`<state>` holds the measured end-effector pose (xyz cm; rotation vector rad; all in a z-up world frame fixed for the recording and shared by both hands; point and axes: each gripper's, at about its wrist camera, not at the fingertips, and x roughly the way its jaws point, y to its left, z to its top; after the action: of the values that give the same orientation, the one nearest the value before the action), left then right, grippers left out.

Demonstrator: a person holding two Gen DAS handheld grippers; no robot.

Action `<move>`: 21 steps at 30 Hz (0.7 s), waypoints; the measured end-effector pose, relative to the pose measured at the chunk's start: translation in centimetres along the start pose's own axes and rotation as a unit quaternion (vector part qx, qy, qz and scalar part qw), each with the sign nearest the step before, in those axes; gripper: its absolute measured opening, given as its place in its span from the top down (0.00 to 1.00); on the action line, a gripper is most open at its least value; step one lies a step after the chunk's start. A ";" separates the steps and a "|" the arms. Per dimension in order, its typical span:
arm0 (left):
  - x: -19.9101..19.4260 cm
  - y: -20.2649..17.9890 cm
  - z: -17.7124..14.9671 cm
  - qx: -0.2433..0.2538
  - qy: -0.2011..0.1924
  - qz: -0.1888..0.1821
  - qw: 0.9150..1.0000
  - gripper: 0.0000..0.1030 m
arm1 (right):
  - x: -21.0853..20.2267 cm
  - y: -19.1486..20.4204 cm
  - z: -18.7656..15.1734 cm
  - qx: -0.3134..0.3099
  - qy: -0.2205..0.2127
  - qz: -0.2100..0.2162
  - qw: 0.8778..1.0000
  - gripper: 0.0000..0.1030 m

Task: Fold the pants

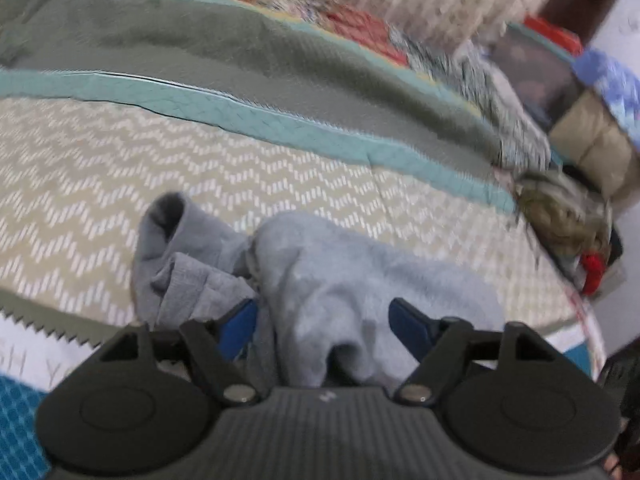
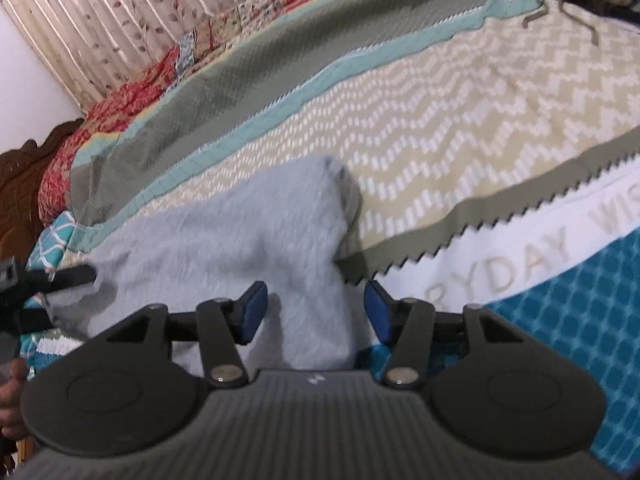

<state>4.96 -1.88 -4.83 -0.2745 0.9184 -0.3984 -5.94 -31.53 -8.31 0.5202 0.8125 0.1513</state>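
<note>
Spreading across both views is the bed, w/ a quilt of chevron, teal and olive bands. On it, near the front edge, lie the pants, light grey, bunched and partly folded; in the left wrist view a cuff end curls up at the far left of the heap. Left gripper sits low over the cloth, jaws apart, fabric between the blue pads but not pinched. Right gripper likewise spread, a fold of cloth between its pads, no squeeze. Far left of the right view: part of the other gripper, dark.
</note>
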 end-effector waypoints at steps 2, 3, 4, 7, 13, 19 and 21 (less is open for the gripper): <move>-0.5 -0.2 -0.2 0.010 0.009 0.009 1.000 0.43 | 0.4 0.8 -0.2 -0.011 0.009 0.000 1.000 0.44; -1.3 0.0 0.0 0.009 0.004 -0.007 1.000 0.43 | 0.6 1.2 0.0 -0.019 0.009 -0.004 1.000 0.44; -2.6 0.6 0.3 0.002 -0.007 -0.026 1.000 0.43 | 0.7 1.5 0.3 -0.026 0.009 -0.005 1.000 0.44; -7.4 3.1 1.8 -0.047 -0.085 -0.048 0.994 0.39 | 0.6 1.5 0.6 -0.027 0.010 0.005 1.000 0.44; -6.7 4.7 3.4 -0.078 -0.077 -0.063 0.992 0.38 | 1.5 0.8 0.3 -0.004 0.019 -0.002 1.000 0.43; 1.4 3.4 0.1 -0.037 0.056 -0.038 0.997 0.37 | 1.3 1.4 0.0 -0.011 0.022 -0.006 1.000 0.43; 2.2 4.5 -1.5 -0.056 0.068 -0.053 0.995 0.61 | 1.3 1.5 0.0 -0.014 0.023 -0.005 1.000 0.43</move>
<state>5.90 1.06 -9.04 -0.4043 1.0642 -0.4685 -4.95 -29.85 -8.39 0.4879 0.8576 0.1659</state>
